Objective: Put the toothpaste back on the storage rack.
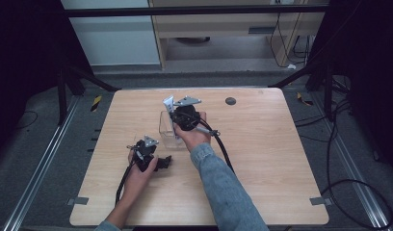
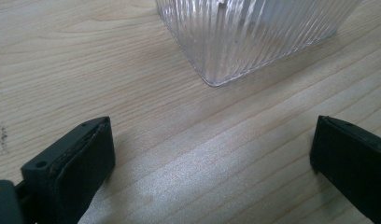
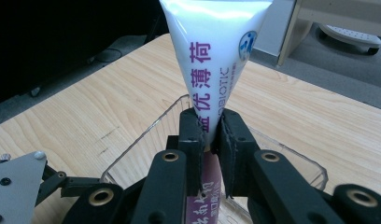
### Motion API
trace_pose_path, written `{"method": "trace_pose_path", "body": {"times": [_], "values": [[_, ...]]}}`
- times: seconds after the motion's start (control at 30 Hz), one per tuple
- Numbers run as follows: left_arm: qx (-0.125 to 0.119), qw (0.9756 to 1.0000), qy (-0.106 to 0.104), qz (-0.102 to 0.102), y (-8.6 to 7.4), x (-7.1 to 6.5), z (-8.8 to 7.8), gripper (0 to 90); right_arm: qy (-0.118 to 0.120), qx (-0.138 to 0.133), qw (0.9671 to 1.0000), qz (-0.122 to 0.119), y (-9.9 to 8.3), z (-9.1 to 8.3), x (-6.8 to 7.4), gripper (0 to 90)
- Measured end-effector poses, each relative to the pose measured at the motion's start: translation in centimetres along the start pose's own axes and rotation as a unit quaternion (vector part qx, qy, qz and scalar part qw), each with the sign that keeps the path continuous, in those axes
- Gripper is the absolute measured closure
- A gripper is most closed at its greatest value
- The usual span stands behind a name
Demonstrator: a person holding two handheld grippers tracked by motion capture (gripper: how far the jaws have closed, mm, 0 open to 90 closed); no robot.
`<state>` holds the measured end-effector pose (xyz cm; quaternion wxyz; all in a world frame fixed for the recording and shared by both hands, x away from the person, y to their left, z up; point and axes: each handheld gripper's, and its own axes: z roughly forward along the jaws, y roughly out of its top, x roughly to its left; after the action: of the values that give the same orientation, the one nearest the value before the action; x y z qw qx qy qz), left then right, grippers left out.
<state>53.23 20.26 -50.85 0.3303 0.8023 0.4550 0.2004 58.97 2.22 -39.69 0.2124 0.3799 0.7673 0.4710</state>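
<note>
A white tube [image 3: 212, 60] with purple lettering is clamped between the 2 jaws of the right gripper [image 3: 210, 133], held upright over the open top of a clear ribbed container [image 1: 167, 126] near the middle of the desk [image 1: 262, 159]. The left gripper [image 2: 212, 154] is rested just beside the container, its jaws spread wide with nothing between them. A dark round spot [image 1: 230, 101] is seen near the desk's far edge.

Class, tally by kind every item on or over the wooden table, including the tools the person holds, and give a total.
Handheld grippers: 2 (left gripper, right gripper)
Clear ribbed container: 1
White tube: 1
Dark round disc: 1
Total: 5
</note>
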Motion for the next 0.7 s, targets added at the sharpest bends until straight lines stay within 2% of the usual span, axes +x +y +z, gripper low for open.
{"method": "trace_pose_path", "body": {"times": [0.7], "values": [[0.001,1.0000,0.000,0.001,0.02,0.01,0.00,0.0,0.006,0.008,0.9999,0.000,-0.50,0.28,0.40,80.1]]}}
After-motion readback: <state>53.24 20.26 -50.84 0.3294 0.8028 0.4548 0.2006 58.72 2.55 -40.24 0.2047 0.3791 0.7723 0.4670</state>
